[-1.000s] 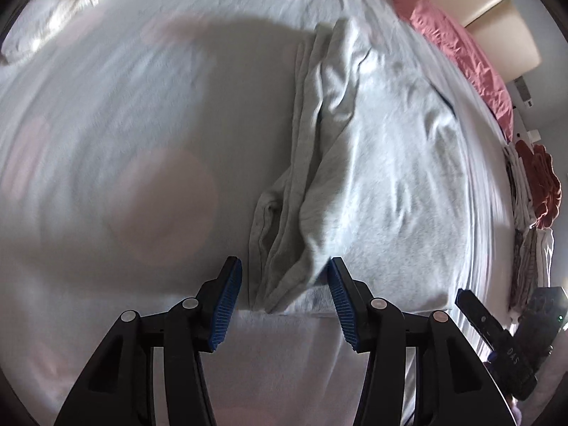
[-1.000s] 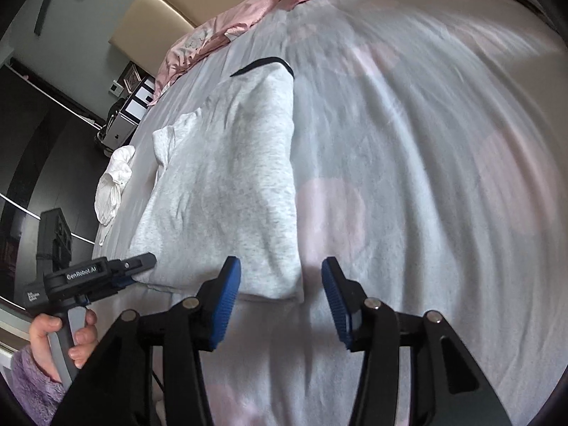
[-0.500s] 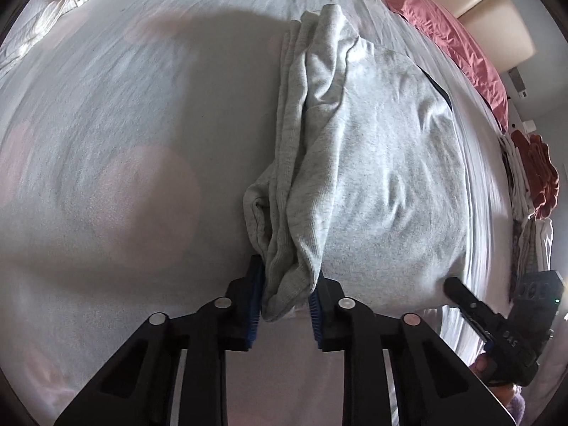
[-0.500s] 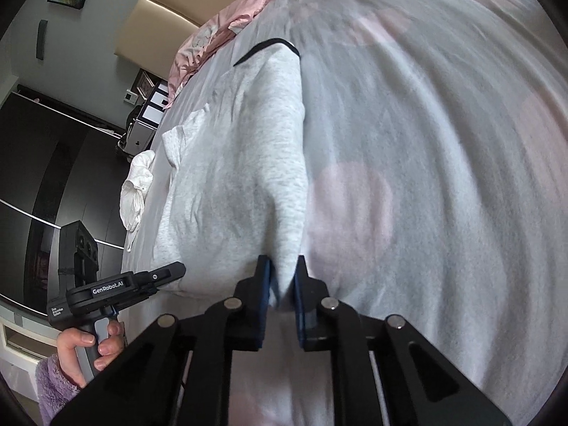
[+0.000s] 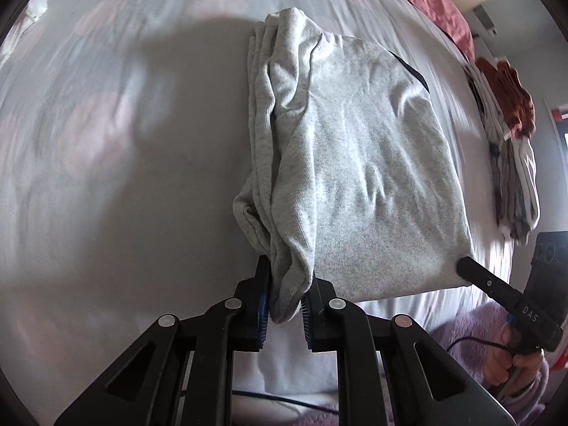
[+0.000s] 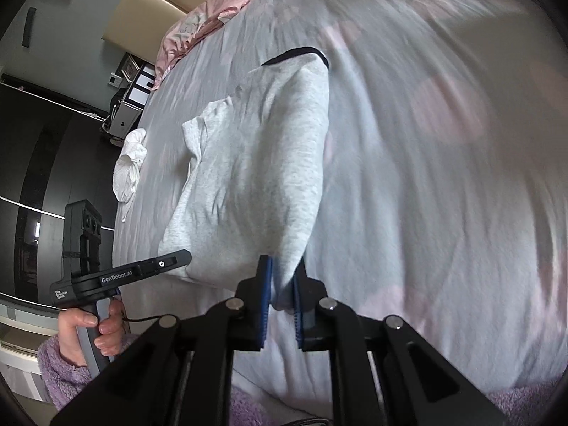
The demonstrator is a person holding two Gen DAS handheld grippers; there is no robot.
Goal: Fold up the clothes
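A light grey sweatshirt [image 5: 369, 163] with a dark neck trim lies partly folded on the bed, its near hem lifted. My left gripper [image 5: 287, 298] is shut on the bunched near-left corner of the hem. My right gripper [image 6: 282, 294] is shut on the near-right corner of the same sweatshirt [image 6: 262, 177]. The right gripper also shows in the left wrist view [image 5: 472, 269], and the left gripper shows in the right wrist view [image 6: 177, 259].
The bed sheet [image 5: 106, 177] is pale with faint pink spots. A pink duvet [image 6: 198, 25] lies at the headboard end. A stack of folded clothes [image 5: 511, 135] sits at the bed's right edge. A crumpled white garment [image 6: 129, 167] lies at the left edge.
Both grippers closed on the sweatshirt's near hem corners, then lifted them off the bed; the fabric now hangs taut from the jaws.
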